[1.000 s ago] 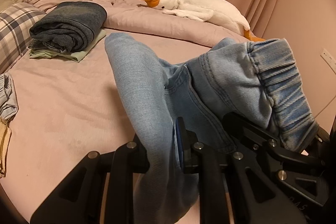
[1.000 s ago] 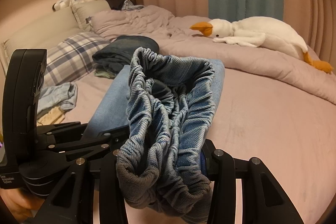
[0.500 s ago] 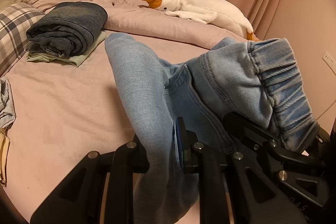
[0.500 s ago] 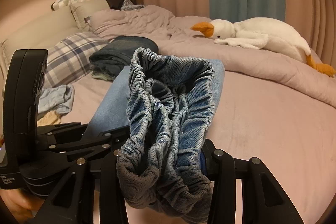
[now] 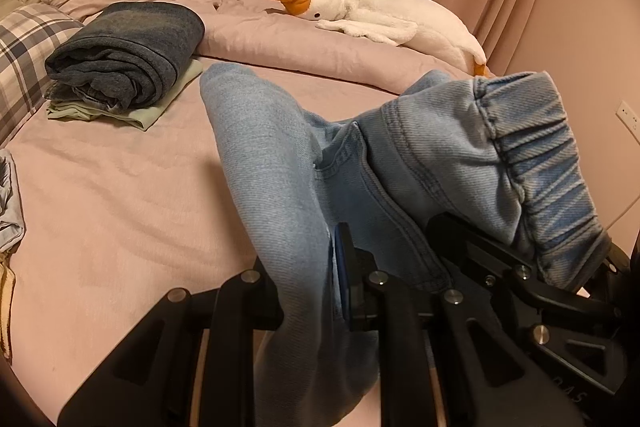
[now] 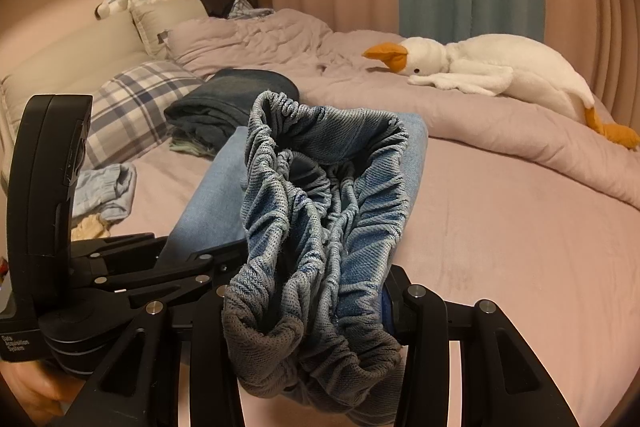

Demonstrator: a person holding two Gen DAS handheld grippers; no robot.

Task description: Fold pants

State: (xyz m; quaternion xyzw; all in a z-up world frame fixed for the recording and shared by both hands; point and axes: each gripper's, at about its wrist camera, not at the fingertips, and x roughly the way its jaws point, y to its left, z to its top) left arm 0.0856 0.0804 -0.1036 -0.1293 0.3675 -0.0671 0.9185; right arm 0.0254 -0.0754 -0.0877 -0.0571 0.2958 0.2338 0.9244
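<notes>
Light blue denim pants point(image 5: 272, 163) with an elastic waistband point(image 5: 544, 163) are lifted off the pink bed. My left gripper point(image 5: 316, 291) is shut on a fold of the pant leg, which drapes over and hides its fingertips. In the right wrist view the bunched waistband point(image 6: 320, 227) fills the middle, and my right gripper point(image 6: 308, 299) is shut on that thick bundle. The left gripper's black body point(image 6: 52, 227) stands at the left of that view, held by a hand at the bottom corner. The legs point(image 6: 208, 203) trail away over the bed.
A folded stack of dark jeans point(image 5: 128, 55) on a pale green garment lies at the back left. A white goose plush point(image 5: 384, 15) rests on the rumpled duvet point(image 5: 256, 31). A plaid pillow point(image 6: 132, 103) and loose small clothes point(image 6: 104, 187) sit at the left.
</notes>
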